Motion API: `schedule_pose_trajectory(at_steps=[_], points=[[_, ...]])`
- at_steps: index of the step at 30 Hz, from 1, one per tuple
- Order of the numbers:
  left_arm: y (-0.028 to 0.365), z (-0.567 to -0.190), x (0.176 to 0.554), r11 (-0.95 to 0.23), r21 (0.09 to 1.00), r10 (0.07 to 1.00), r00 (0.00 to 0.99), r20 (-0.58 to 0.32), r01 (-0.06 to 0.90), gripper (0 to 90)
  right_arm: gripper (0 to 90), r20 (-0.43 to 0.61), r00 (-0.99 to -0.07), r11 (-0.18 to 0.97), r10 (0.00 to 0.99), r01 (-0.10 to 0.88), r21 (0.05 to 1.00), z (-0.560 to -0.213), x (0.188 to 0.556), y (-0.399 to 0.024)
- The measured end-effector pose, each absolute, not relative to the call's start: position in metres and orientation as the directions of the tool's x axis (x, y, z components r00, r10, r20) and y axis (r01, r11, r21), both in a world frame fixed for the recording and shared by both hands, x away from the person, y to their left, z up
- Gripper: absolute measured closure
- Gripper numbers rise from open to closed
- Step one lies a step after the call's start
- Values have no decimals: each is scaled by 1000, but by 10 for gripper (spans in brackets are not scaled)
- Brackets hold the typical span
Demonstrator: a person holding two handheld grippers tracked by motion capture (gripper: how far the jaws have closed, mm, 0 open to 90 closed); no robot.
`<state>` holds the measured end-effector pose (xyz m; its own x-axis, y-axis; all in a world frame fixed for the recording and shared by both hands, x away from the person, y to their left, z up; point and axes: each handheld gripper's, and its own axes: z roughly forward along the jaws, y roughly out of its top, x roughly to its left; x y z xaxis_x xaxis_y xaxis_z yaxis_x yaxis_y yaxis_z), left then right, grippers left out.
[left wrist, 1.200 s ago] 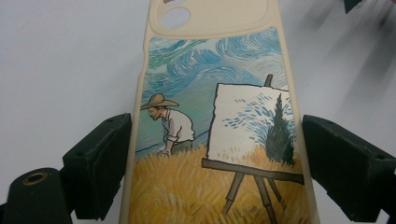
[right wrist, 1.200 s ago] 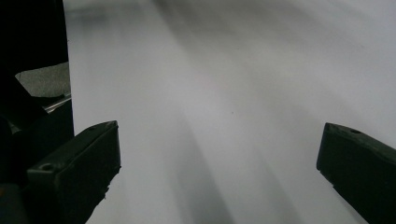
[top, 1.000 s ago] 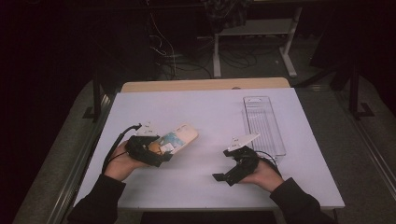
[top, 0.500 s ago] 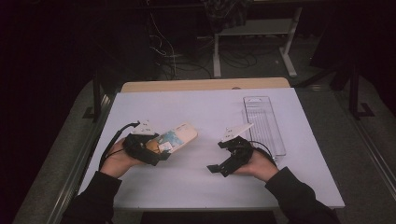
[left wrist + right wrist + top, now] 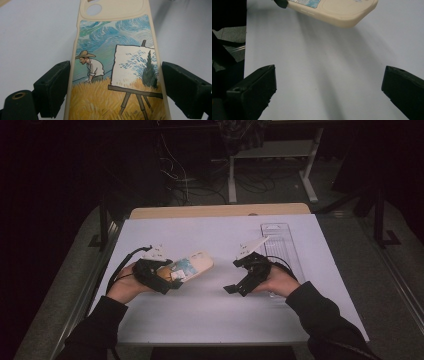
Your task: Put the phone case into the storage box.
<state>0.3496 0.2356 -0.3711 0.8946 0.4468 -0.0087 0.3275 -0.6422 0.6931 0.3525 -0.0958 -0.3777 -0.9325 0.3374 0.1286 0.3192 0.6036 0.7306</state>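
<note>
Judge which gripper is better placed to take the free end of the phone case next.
Right. The left gripper already clamps the phone case across its sides, while the right gripper is open, empty and faces the case's free end across bare table.

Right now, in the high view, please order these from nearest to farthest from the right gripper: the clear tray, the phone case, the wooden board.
From the right gripper:
1. Clear tray, just beside it, toward the table's right edge.
2. Phone case, to its left, between the left gripper's jaws.
3. Wooden board, along the table's far edge.
</note>
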Motion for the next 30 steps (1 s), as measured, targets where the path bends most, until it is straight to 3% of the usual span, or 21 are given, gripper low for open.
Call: schedule_pose_trajectory(at_steps=[30], points=[[204,-360,365,-706,687,213,977,-25,171,117,0,144,-958,636,248,273,722,-359,383,-114]])
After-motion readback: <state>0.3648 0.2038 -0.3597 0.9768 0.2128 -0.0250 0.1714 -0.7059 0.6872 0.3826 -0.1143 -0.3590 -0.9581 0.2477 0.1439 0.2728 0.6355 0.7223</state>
